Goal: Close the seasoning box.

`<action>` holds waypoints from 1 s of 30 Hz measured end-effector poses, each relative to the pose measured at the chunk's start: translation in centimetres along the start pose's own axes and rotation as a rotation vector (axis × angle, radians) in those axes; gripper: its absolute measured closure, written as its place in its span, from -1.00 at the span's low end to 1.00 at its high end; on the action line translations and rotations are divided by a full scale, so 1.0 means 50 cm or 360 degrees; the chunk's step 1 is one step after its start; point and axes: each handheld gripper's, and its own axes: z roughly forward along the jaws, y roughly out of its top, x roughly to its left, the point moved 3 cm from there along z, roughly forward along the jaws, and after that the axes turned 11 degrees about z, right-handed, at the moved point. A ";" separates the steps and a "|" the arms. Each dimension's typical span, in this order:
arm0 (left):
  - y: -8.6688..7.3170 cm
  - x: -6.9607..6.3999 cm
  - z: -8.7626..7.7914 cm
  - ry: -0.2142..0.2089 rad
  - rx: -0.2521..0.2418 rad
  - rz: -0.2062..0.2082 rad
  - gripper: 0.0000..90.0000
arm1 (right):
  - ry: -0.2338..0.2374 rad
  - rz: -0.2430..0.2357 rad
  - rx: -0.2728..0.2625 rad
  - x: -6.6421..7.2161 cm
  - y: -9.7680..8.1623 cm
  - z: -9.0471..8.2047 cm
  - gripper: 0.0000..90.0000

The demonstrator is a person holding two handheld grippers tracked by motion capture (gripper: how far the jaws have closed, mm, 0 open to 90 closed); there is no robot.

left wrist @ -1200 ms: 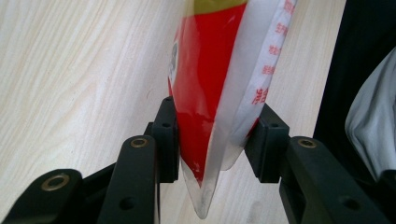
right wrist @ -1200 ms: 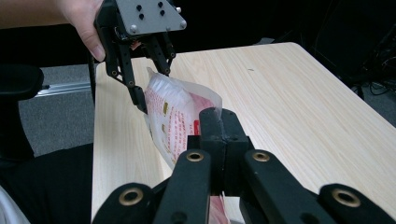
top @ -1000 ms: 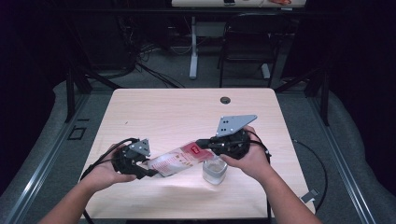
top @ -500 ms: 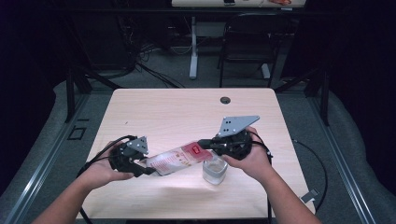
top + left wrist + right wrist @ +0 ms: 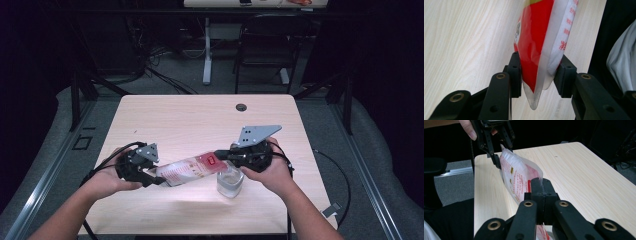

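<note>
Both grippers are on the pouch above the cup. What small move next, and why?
Probably tip the pouch slightly toward the clear cup. The right gripper is shut on its end just above the cup, the left gripper squeezes the far end, and the pouch lies nearly level between them, so a slight raise of the left end should start the pour.

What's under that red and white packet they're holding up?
A clear cup stands on the table beneath the red and white packet, near its right end. Whether anything is in it cannot be seen.
</note>
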 end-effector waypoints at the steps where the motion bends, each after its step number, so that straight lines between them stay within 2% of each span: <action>1: 0.001 0.000 -0.001 0.0000 0.0000 -0.0003 0.41 | -0.0004 0.0002 -0.0003 0.000 -0.001 -0.001 1.00; 30: 0.017 0.011 -0.029 -0.0002 0.0027 0.0021 0.44 | -0.0006 0.0057 -0.0053 -0.011 -0.018 -0.010 1.00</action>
